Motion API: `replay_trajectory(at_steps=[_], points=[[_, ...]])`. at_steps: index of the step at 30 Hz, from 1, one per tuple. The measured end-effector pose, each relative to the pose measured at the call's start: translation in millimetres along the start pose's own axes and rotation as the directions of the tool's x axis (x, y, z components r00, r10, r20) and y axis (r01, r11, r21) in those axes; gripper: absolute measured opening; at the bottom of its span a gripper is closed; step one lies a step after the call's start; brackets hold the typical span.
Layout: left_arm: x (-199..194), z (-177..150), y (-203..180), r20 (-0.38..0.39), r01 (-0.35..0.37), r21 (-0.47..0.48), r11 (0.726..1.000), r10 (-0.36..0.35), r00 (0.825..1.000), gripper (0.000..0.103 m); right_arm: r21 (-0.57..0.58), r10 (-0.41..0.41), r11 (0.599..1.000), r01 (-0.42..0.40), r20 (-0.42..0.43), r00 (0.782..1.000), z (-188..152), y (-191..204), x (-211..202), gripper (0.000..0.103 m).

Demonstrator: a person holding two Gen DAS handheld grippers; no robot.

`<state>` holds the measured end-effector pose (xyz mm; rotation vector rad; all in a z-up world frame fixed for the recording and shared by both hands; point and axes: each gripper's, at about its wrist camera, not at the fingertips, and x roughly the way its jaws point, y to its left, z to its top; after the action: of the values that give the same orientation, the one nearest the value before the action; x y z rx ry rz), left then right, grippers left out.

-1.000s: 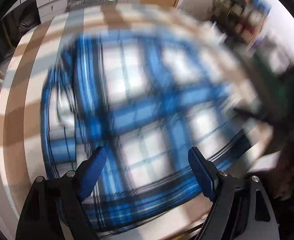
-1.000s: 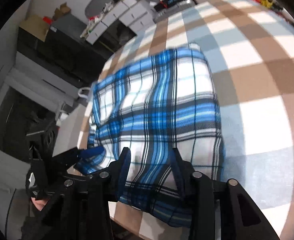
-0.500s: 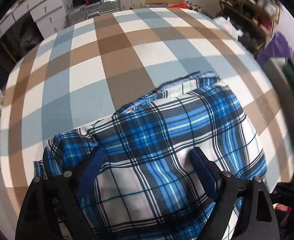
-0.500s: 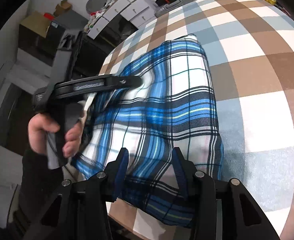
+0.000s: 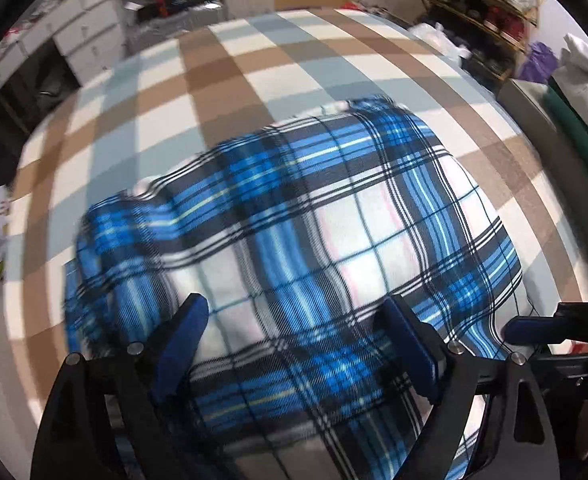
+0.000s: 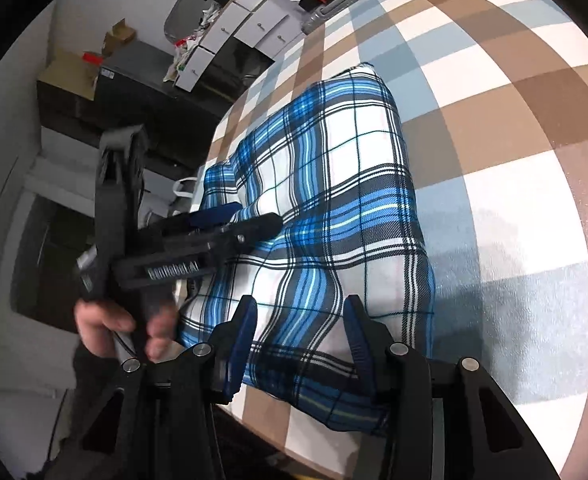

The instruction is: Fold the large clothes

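Folded blue plaid garment [image 5: 314, 240] lies on the checked tablecloth [image 5: 221, 76], filling the centre and lower part of the left wrist view; in the right wrist view it [image 6: 334, 208] runs from upper centre down to the near table edge at bottom centre. Left gripper [image 5: 298, 340]: jaws have just been opening, now spread wide over the cloth, pads not pinching anything. Seen from the right camera it [image 6: 249, 222] sits at centre left over the garment's left edge, a hand [image 6: 109, 328] on its handle. Right gripper [image 6: 300, 344]: jaws part open, straddling the garment's near edge at bottom centre; I see no pinch. Its blue finger [image 5: 534, 330] pokes in at lower right of the left view.
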<state>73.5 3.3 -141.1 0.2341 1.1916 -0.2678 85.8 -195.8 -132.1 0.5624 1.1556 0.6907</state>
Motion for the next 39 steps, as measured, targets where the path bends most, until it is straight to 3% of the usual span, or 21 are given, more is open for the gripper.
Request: replay_trajectory(at_steps=[3,5,7,10,12,16,18,20,22,25,26,27,30,32,33,36,37,39], points=[[-25,-20,1,0.038,-0.064,-0.025,0.998,0.065,0.997,0.087,-0.016,-0.039,0.999,0.04,0.032,0.999,-2,7,-6,0.044],[-34,-35,0,0.073,-0.105,-0.005,0.994,0.105,0.992,0.087,-0.059,-0.076,0.995,0.081,0.082,0.994,-6,17,-15,0.05],[-17,-41,3,0.056,-0.128,0.018,0.992,0.127,0.99,0.087,-0.097,-0.118,0.986,0.136,0.17,0.978,-7,27,-26,0.056],[3,-41,20,0.054,-0.05,-0.049,0.998,0.053,0.997,0.088,-0.145,-0.168,0.965,0.217,0.294,0.941,3,46,-36,0.057],[3,-38,21,0.048,-0.052,-0.028,0.998,0.054,0.997,0.088,-0.153,-0.234,0.944,0.291,0.309,0.922,18,55,-29,0.058],[6,-36,20,0.065,-0.056,-0.012,0.998,0.056,0.996,0.088,-0.226,-0.406,0.85,0.475,0.294,0.865,75,71,1,0.058],[5,-39,18,0.067,-0.065,-0.014,0.998,0.066,0.996,0.088,-0.25,-0.444,0.831,0.498,0.242,0.863,100,70,20,0.058],[4,-40,17,0.065,-0.066,-0.007,0.998,0.066,0.996,0.088,-0.258,-0.493,0.811,0.525,0.184,0.851,112,61,38,0.054],[2,-42,18,0.062,-0.055,-0.007,0.998,0.056,0.997,0.088,-0.277,-0.564,0.776,0.566,0.095,0.82,118,48,71,0.045],[3,-42,20,0.059,-0.05,0.007,0.999,0.049,0.997,0.088,-0.364,-0.625,0.695,0.62,0.12,0.771,107,51,88,0.047],[3,-43,20,0.058,-0.045,0.008,0.999,0.045,0.997,0.088,-0.37,-0.629,0.691,0.621,0.116,0.769,106,53,86,0.047],[2,-44,20,0.057,-0.043,0.008,0.999,0.043,0.997,0.088,-0.357,-0.62,0.706,0.611,0.103,0.777,103,55,78,0.045],[2,-43,22,0.049,-0.033,0.01,0.999,0.033,0.998,0.088,-0.336,-0.533,0.78,0.528,0.087,0.842,75,64,38,0.044],[3,-42,22,0.046,-0.032,0.011,0.999,0.032,0.998,0.088,-0.368,-0.508,0.783,0.502,0.088,0.857,50,74,21,0.044],[3,-42,21,0.044,-0.033,0.01,0.999,0.033,0.998,0.088,-0.387,-0.478,0.795,0.468,0.077,0.875,36,78,13,0.045],[3,-41,21,0.04,-0.036,0.006,0.999,0.036,0.999,0.088,-0.4,-0.321,0.877,0.265,-0.079,0.944,2,80,20,0.044],[3,-41,21,0.041,-0.033,0.004,0.999,0.033,0.999,0.088,-0.388,-0.309,0.888,0.248,-0.103,0.946,-4,76,24,0.045],[3,-42,21,0.046,-0.033,0.0,0.999,0.033,0.998,0.088,-0.403,-0.385,0.858,0.319,-0.094,0.918,-16,64,40,0.045]])
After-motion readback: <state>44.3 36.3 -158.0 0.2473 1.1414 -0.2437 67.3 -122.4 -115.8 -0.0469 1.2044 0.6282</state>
